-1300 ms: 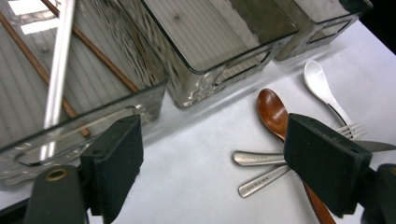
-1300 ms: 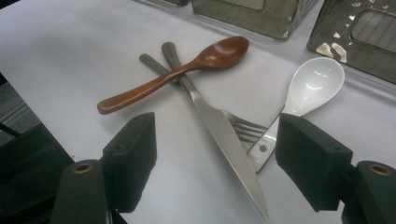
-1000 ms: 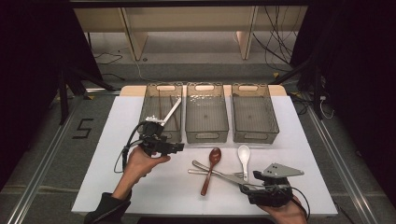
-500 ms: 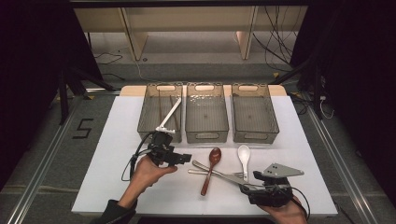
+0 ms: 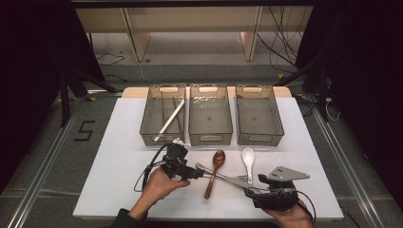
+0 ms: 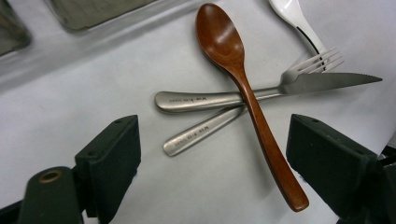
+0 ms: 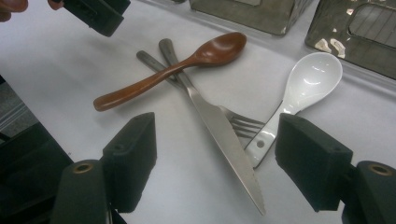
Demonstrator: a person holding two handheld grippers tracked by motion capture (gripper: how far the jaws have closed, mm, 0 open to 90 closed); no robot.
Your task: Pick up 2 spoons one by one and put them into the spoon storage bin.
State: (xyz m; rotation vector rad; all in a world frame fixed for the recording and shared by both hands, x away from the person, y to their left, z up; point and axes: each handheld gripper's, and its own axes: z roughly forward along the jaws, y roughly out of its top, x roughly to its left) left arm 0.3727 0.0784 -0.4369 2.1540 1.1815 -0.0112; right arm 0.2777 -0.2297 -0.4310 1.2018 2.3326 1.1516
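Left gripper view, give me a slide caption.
Open hand-held gripper over a wooden spoon lying across a knife and fork.

Bright, even overhead light on the white table (image 5: pixel 119 180), dark surroundings; soft shadows, near fingers (image 6: pixel 112 158) blurred.

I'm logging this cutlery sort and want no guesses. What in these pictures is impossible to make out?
- Engraved lettering on the steel knife handle and steel fork handle: too small, left gripper view.
- Fork tines: partly under the knife blade, right gripper view.
- White ceramic spoon: bowl cut by the top edge, left gripper view.
- Pale stick in the left clear bin: too small to identify, high view.
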